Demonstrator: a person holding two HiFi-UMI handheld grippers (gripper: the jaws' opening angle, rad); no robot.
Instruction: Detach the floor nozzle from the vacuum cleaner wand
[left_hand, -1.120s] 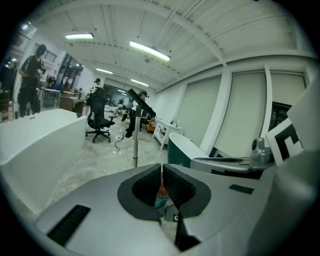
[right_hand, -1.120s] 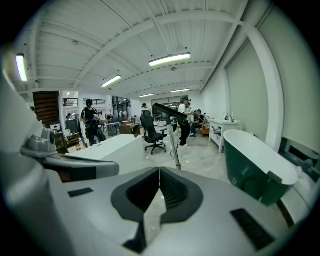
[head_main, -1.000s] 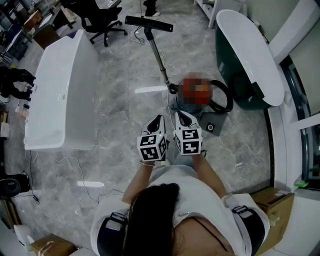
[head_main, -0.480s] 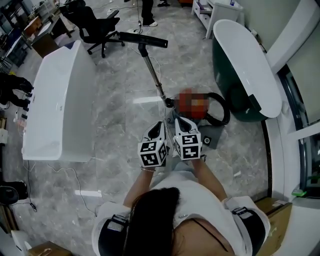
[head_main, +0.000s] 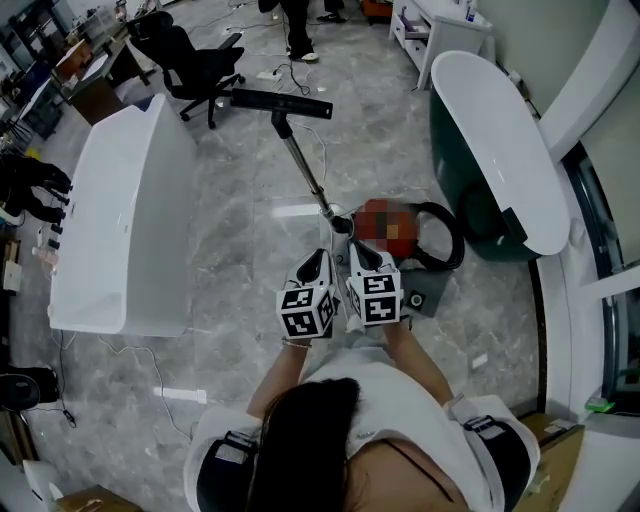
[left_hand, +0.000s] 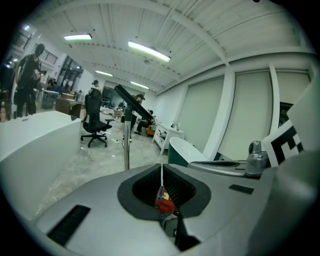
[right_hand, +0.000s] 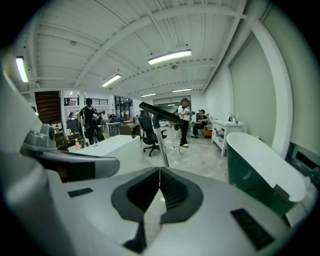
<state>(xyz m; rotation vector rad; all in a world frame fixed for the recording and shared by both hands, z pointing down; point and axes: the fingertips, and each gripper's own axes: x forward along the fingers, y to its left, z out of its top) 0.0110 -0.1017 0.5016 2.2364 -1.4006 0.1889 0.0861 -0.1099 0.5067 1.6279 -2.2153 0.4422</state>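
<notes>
Nozzle (head_main: 281, 102) is lying flat on the floor (head_main: 240, 220) at the upper middle of the head view. It is still joined to the wand (head_main: 305, 165), which is slanting down from it toward the person. Compared with one second earlier, the nozzle is sitting lower and slightly further left in the head view. The wand's near end is now showing closer to the gripper tips than it was.

The left gripper (head_main: 319, 258) and right gripper (head_main: 360, 248) are being held side by side, as before, both pointing toward the wand without touching it. The left gripper's jaws are pressing together at the tips. A small red piece (left_hand: 164, 202) is showing in the hollow behind them, and what it is cannot be told. The right gripper's jaws are likewise clenched, holding nothing.

A black hose (head_main: 459, 238) is looping on the floor just right of the wand's near end. A white tub (head_main: 120, 200) is standing at left and a green tub (head_main: 495, 130) at right. The chair (head_main: 195, 55), cut off by the top edge earlier, is now showing whole.
</notes>
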